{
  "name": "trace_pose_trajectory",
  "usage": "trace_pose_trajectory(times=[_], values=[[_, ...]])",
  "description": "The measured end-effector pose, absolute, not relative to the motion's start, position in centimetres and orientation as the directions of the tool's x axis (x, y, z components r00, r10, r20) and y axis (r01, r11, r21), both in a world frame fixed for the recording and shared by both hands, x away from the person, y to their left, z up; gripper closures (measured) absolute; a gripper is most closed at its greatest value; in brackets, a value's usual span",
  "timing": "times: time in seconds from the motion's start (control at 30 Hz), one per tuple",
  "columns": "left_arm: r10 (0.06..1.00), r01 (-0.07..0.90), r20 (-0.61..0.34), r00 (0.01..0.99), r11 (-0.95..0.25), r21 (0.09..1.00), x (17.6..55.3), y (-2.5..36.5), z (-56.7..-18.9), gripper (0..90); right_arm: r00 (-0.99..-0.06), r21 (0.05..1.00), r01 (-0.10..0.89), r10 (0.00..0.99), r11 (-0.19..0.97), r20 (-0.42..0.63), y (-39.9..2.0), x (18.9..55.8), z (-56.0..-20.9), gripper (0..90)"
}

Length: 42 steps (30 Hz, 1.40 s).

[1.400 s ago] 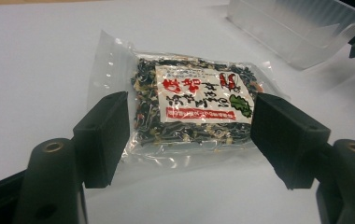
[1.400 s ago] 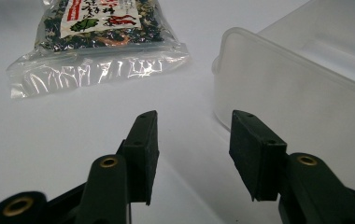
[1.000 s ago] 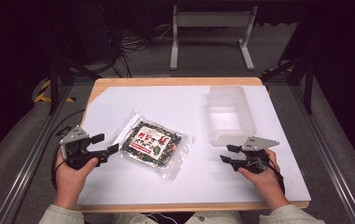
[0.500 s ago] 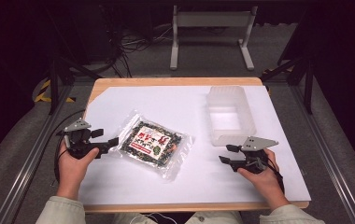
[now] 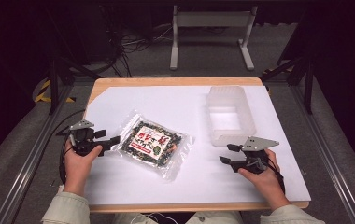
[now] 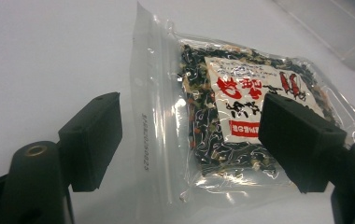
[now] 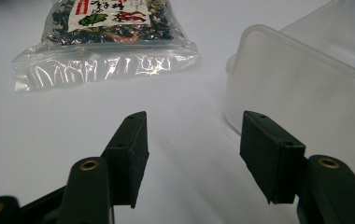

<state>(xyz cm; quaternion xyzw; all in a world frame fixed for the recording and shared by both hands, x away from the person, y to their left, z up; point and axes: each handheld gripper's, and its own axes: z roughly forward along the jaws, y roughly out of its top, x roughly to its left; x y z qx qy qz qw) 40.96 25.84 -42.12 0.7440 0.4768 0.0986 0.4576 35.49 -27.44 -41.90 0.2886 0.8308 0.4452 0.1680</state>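
Item: left gripper (image 5: 112,140). Held in the person's left hand (image 5: 80,161) at the left margin of the white table (image 5: 166,100). Jaws spread wide, nothing between the pads. Against the frames a second and half a second back, it has rolled in the hand, its grey plate now riding higher and further left, and its tips have come up to the near sealed edge of the bag. Judgement: an approach to a grasp on that edge, not yet closed.

Item: snack bag (image 6: 241,107). Clear zip pouch, dark dried contents, red-and-white label. Lies flat directly ahead of the left gripper's jaws, its clear sealed strip framed between them; well apart from the right gripper, off to that tool's far left. Position unchanged from the earlier frames.

Item: right gripper (image 7: 192,154). Jaws parted, empty, low over bare table. Unmoved since earlier.

Item: translucent tub (image 5: 230,114). Empty, just ahead and to the right of the right gripper's jaws. Unmoved.

Task note: none stated; the tub is a likely destination for the bag.
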Motion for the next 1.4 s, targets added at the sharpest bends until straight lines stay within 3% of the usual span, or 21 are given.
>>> trace_pose_trajectory(times=[0.5,0.77,1.33,1.4], values=[[0.806,0.697,-0.303,0.508,-0.178,0.695,41.6,25.3,-44.2,24.9,-0.782,0.835,0.323,0.623,0.446,-0.031,-27.3,35.5,-42.0,39.9],[0.792,0.721,-0.324,0.518,-0.201,0.663,41.7,25.0,-44.6,31.2,-0.784,0.833,0.317,0.620,0.453,-0.039,-27.3,35.4,-42.0,39.2],[0.792,0.732,-0.296,0.535,-0.259,0.630,41.4,24.7,-44.5,51.5,-0.781,0.832,0.315,0.622,0.456,-0.045,-27.2,35.5,-42.0,38.1],[0.793,0.730,-0.297,0.533,-0.254,0.634,41.4,25.0,-44.5,61.7,-0.782,0.833,0.313,0.621,0.457,-0.047,-27.2,35.5,-42.0,38.1]])
